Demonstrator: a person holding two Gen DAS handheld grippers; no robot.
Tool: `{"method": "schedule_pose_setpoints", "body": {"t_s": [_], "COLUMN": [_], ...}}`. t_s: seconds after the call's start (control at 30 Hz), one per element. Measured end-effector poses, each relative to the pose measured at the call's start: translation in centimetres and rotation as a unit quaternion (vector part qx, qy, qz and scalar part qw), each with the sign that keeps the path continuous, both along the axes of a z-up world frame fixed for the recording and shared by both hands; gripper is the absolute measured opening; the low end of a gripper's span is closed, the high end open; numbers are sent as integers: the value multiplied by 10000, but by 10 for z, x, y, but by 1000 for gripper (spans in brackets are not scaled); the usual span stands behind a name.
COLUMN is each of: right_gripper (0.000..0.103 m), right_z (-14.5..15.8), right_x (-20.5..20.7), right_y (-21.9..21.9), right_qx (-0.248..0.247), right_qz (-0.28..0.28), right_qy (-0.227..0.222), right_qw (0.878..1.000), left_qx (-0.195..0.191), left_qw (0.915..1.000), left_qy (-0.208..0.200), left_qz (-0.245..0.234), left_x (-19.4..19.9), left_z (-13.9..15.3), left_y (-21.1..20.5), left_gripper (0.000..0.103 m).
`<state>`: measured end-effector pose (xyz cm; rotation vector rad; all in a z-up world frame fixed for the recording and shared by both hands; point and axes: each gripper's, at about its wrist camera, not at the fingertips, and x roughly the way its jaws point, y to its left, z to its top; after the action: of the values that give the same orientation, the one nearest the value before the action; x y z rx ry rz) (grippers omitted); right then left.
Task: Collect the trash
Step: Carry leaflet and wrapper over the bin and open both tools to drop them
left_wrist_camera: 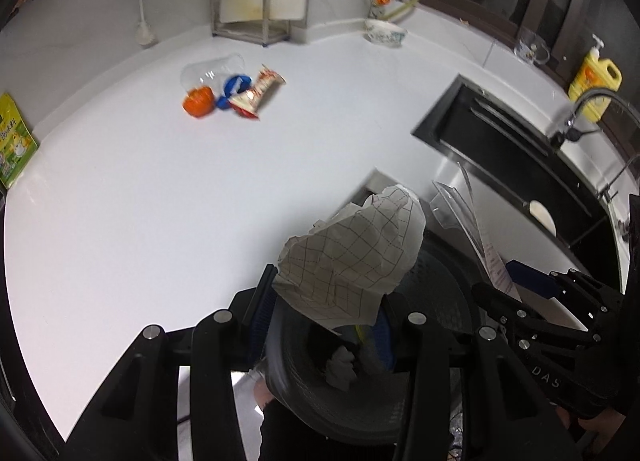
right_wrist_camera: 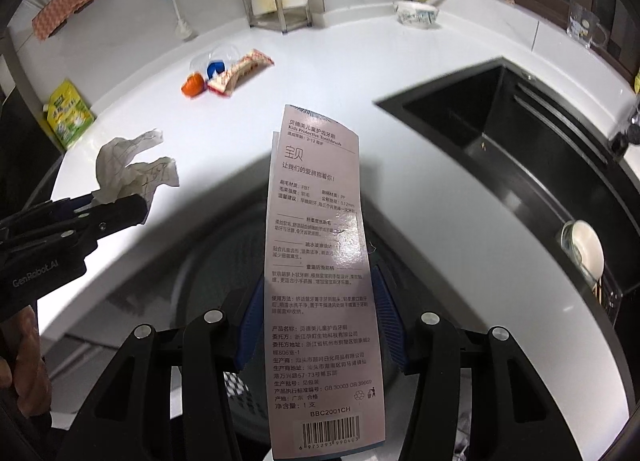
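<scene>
Card (right_wrist_camera: 320,273): nearest my right lens, a pink toothbrush backing card standing up between my right tongs' (right_wrist_camera: 320,325) blue pads, which are closed on its sides. I read "Kids Protective Toothbrush" and "BBC2001CH" above a barcode.
Counter (left_wrist_camera: 160,189): white, wide, with a black sink (right_wrist_camera: 500,149) set in to the right.
Bin (left_wrist_camera: 440,301): dark and round, below the counter edge under both tongs, white scraps inside.
Paper (left_wrist_camera: 352,257): crumpled, grid-lined, pinched in my left tongs (left_wrist_camera: 324,325), held over the bin.
Left tongs' body: reads "GenRobot.AI" in the right view.
Bottle (left_wrist_camera: 212,73): clear, lying far back on the counter, orange cap (left_wrist_camera: 198,102) and blue lid (left_wrist_camera: 236,87) by it.
Wrapper (left_wrist_camera: 258,95): red and white, touching the blue lid.
Pouch (right_wrist_camera: 68,113): yellow-green, at the left edge.
</scene>
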<state>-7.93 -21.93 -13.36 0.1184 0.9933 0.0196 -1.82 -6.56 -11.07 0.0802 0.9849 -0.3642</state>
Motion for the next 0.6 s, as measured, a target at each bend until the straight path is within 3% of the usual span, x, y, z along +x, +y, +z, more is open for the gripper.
{"method": "schedule_pose_setpoints", "body": {"t_s": [0.27, 0.6], "right_gripper": [50, 50], "right_z": [-24, -52], "right_x": [-23, -16], "right_y": [-4, -7], "right_qx": [41, 193], "right_qz": [247, 415], "right_qy": [338, 851], "right_qw": [9991, 9953], "left_qx": [151, 257], "left_qw": [9995, 9979], "left_qy": [278, 581], "left_qz": [-27, 124], "left_x": [-25, -26], "left_z": [-28, -54], "left_y": [-19, -27], "left_gripper": [43, 45]}}
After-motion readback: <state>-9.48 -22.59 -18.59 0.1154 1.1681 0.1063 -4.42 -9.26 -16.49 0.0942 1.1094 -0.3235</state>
